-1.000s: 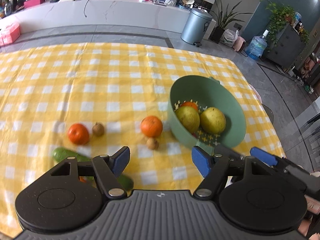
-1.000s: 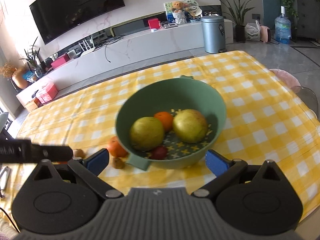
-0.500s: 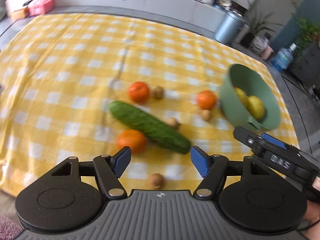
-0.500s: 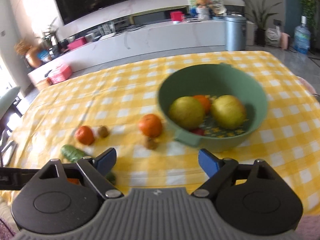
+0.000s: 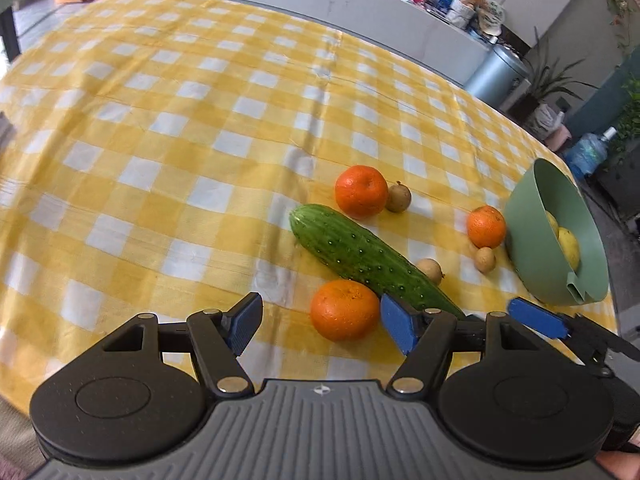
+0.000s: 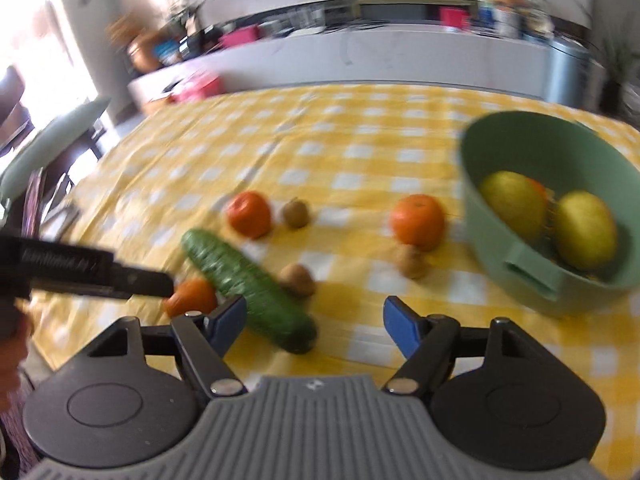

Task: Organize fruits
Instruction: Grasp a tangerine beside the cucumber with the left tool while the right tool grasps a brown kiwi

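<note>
On the yellow checked cloth lie a cucumber (image 5: 372, 264), three oranges (image 5: 361, 191) (image 5: 486, 227) (image 5: 345, 309) and three small brown fruits (image 5: 398, 197). My left gripper (image 5: 320, 326) is open low over the cloth. The nearest orange sits between its fingers, close to the right pad and clear of the left. My right gripper (image 6: 315, 324) is open with its jaws closing. The near end of the cucumber (image 6: 248, 286) lies between its fingers, untouched. The green bowl (image 6: 500, 136) to the right holds two yellow pears (image 6: 512, 204) and an orange.
The table's near edge runs just under both grippers. One blue finger of the right gripper (image 5: 536, 320) shows close beside the left one. A chair (image 6: 52, 140) stands at the table's left side. A cabinet and a bin are far behind.
Both grippers moved left and down, away from the bowl toward the loose fruit. The nearest orange came between the left fingers. The right jaws narrowed and the cucumber's end came between them.
</note>
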The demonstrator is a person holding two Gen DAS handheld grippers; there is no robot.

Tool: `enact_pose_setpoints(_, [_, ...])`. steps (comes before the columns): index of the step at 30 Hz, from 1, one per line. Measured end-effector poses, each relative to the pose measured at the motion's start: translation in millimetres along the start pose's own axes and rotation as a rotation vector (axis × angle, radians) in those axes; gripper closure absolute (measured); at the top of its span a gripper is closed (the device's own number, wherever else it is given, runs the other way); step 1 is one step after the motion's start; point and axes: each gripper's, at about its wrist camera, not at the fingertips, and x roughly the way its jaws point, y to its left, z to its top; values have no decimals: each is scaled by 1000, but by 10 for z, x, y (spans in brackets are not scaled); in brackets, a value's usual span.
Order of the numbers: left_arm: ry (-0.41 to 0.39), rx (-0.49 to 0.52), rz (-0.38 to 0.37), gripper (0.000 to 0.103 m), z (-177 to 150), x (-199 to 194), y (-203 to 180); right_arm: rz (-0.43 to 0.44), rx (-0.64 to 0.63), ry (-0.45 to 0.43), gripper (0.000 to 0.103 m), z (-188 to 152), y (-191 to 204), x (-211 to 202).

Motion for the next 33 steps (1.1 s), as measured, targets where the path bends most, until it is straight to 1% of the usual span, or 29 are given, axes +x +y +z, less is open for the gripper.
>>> enact_pose_setpoints(2, [16, 1, -31, 23, -7, 81, 16, -7, -37, 16, 31, -7, 53, 59])
enact_pose_setpoints(4, [30, -1, -44, 23, -10, 160, 18, 3, -39, 39, 32, -12, 55, 99])
enact_pose_setpoints(6, [33, -6, -52, 24, -12, 225, 1, 4, -30, 39, 32, -12, 34, 89])
enact_pose_setpoints(8, [34, -7, -71, 35, -16, 279, -20, -4, -25, 30, 32, -10, 20, 75])
enact_pose_setpoints(9, [33, -7, -71, 47, -19, 300, -24, -1, -17, 27, 32, -9, 7, 74])
enact_pose_setpoints(10, [25, -14, -75, 51, -23, 306, -21, -1, -11, 26, 32, -4, 1, 84])
enact_pose_setpoints(12, [20, -28, -85, 52, -20, 300, -10, -9, -3, 26, 32, -4, -13, 88])
enact_pose_setpoints(14, [17, -26, -86, 52, -23, 296, -7, 2, 3, 24, 32, -2, -20, 80])
enact_pose_setpoints(16, [15, -21, -76, 52, -26, 287, -15, 39, 4, 30, 32, -4, -10, 55])
enact_pose_setpoints(18, [2, -4, -45, 52, -31, 255, -38, 91, -12, 50, 32, -14, 30, 18])
enact_pose_setpoints(21, [-29, 11, -23, 52, -23, 167, -31, 141, -72, 98, 32, -55, 154, -18])
enact_pose_setpoints(23, [-41, 8, -21, 52, -15, 120, -8, 168, -150, 140, 32, -99, 268, -26])
enact_pose_setpoints(26, [-42, 4, -17, 52, -7, 95, 18, 180, -225, 170, 38, -155, 409, -20])
enact_pose_setpoints(27, [-38, 3, -17, 52, -8, 98, 21, 174, -243, 178, 44, -173, 445, -9])
enact_pose_setpoints(28, [-33, 2, -19, 52, -7, 102, 25, 168, -258, 189, 47, -187, 477, 10])
enact_pose_setpoints(29, [-29, 1, -22, 52, -9, 104, 28, 163, -271, 199, 54, -200, 503, 33])
enact_pose_setpoints(30, [-26, 2, -25, 52, -11, 103, 29, 164, -281, 211, 59, -211, 520, 56])
enact_pose_setpoints(33, [-25, 12, -38, 52, -25, 96, 20, 167, -280, 229, 64, -218, 539, 104])
